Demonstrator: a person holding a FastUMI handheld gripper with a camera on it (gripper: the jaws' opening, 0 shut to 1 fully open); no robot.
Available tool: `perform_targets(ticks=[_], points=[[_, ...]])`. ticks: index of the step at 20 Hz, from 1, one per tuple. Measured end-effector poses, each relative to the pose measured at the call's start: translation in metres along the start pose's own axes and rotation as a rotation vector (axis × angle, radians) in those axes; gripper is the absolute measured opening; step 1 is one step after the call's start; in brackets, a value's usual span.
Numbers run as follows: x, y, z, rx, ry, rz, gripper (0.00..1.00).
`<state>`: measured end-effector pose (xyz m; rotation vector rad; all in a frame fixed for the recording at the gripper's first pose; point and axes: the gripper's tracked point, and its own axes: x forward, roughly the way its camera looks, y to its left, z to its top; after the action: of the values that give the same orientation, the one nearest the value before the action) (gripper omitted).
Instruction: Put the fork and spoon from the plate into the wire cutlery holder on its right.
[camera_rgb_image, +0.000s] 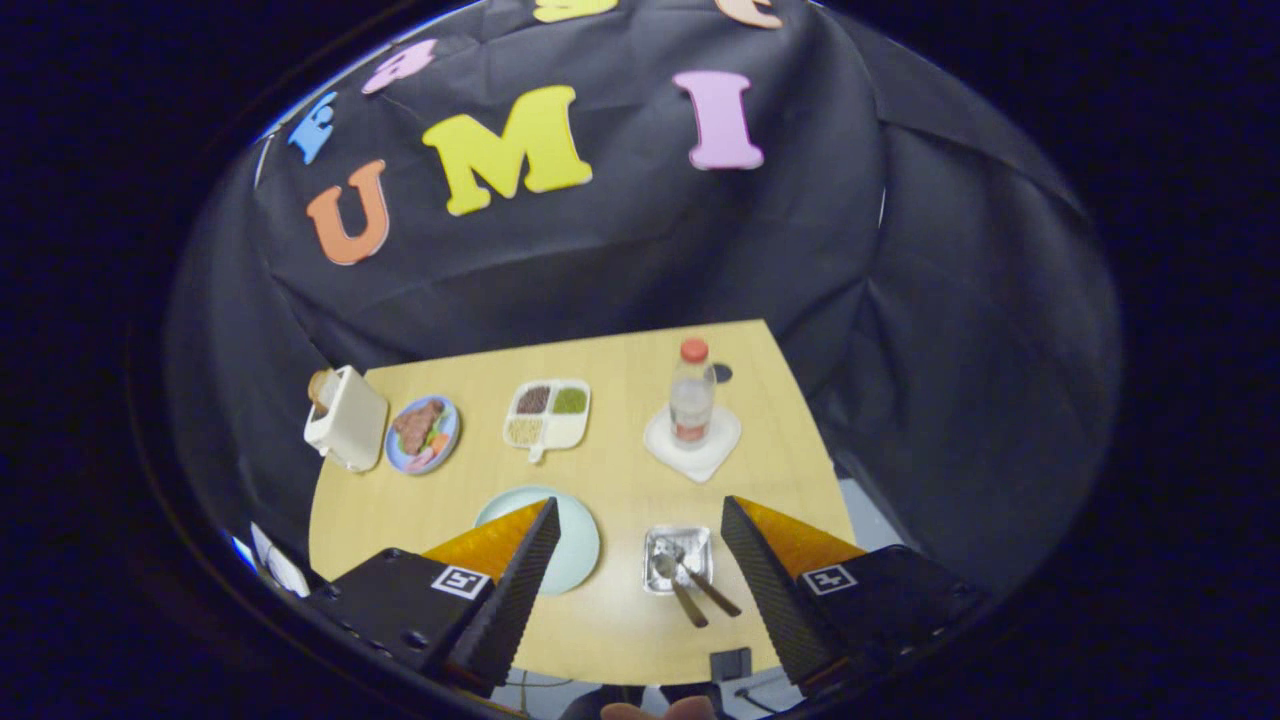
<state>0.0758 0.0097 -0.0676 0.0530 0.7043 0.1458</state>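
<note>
Wooden tabletop (610, 620) backed by black cloth; gripper (640, 525) held high above the near edge, fingers spread wide, nothing between them

Layout, far row: toaster (347, 417); plate of food (423, 433); divided dish (547, 413); water bottle (691, 392) on a white coaster (693, 450)

Layout, near row: pale plate (575, 540), bare where visible, partly behind the left finger; wire cutlery holder (679, 557) just to its right, between the fingers and below them

Task items: spoon (670, 578) and fork (705, 585) both already standing in the holder, heads down inside, handles leaning out toward the near table edge; long axes tilted, not upright; fork handle angled slightly more to the right; handles nearly touching near the rim

Status, as judged: both items placed; retreat only remaining

Risks:
- Descent with fingers this wide: likely contact with the projecting handles; result, levering of the items out or tipping of the light holder
- Sideways sweep to the left: possible strike on the plate rim
- Forward travel at low height: bottle liable to topple off the coaster
- Leaning handles: weight biased toward the near side; small knock enough to upset the holder
</note>
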Motion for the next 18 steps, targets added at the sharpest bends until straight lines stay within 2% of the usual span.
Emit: perform_targets(ticks=[4, 8, 10, 18], points=[[-0.068, -0.01, 0.074, -0.04, -0.336, -0.019, 0.97], [-0.113, -0.019, 0.089, -0.032, -0.54, -0.042, 0.96], [-0.121, -0.023, 0.089, -0.01, -0.596, -0.042, 0.96], [-0.137, -0.017, 0.086, -0.033, -0.646, -0.027, 0.96]])
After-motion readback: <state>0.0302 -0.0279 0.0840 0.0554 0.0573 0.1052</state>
